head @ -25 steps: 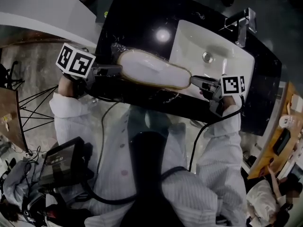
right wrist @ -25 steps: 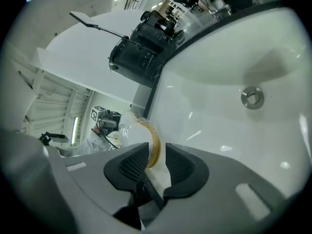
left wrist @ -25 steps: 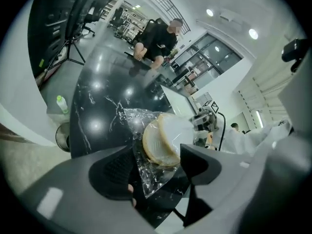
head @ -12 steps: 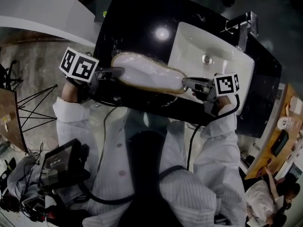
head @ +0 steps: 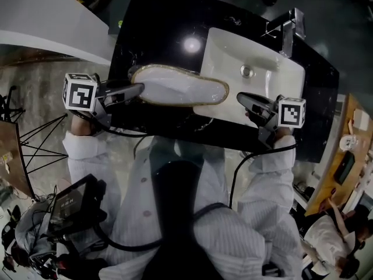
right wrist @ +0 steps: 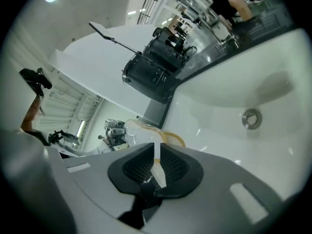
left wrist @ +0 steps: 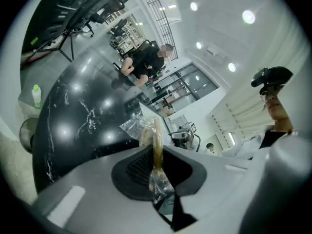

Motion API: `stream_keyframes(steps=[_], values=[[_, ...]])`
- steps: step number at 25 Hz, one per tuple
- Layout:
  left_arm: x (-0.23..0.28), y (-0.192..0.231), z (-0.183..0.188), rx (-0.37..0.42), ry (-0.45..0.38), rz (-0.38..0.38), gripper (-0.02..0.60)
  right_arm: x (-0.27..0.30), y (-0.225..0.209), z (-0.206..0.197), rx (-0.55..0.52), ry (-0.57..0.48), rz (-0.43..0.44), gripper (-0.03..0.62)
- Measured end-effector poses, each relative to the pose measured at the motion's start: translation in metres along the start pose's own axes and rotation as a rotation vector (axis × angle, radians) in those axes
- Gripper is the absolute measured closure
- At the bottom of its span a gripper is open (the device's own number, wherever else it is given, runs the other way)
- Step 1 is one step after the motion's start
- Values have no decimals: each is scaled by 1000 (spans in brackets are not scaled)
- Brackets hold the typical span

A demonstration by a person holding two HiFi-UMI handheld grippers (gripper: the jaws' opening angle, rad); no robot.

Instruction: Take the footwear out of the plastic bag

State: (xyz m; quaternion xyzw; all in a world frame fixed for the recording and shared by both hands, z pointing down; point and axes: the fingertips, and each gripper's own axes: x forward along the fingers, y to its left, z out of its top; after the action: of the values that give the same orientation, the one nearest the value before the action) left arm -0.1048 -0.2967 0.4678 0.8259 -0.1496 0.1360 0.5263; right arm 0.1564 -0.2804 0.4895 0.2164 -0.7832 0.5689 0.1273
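1. Footwear: a pale slipper [head: 180, 86] with an amber rim, wrapped in a clear plastic bag [left wrist: 130, 126], spans the black marbled countertop [head: 157, 28]. Its right end reaches the rim of the white sink [head: 221, 45].
2. Your left gripper [head: 139, 88] is at the slipper's left end. Its jaws are closing and already narrow, with crumpled bag film and the amber rim pinched between the pads.
3. Your right gripper [head: 240, 98] is over the sink, just beside the slipper's right end. Its jaws are closing, nearly together, on a thin pale strip that looks like bag film. The slipper body lies beyond the jaw tips, not between them.
4. The slipper runs lengthwise between your two grippers, inside the bag.
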Motion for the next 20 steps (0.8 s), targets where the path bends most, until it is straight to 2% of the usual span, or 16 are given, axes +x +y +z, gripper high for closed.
stream_keyframes(steps=[3, 7, 10, 14, 17, 20], values=[[-7, -18, 10, 41, -27, -41, 538, -13, 7, 9, -98, -60, -25, 486], [-10, -39, 23, 100, -49, -92, 537, -6, 7, 15, -267, -49, -30, 396], [-19, -65, 33, 164, -89, -128, 537, -6, 21, 27, -326, -100, 24, 331], [-51, -111, 41, 258, -161, -175, 537, -28, 62, 40, -378, -197, 127, 252], [-63, -129, 44, 280, -200, -201, 537, -37, 82, 41, -381, -222, 206, 244], [-62, -123, 46, 300, -202, -159, 537, -38, 105, 42, -392, -246, 271, 278]])
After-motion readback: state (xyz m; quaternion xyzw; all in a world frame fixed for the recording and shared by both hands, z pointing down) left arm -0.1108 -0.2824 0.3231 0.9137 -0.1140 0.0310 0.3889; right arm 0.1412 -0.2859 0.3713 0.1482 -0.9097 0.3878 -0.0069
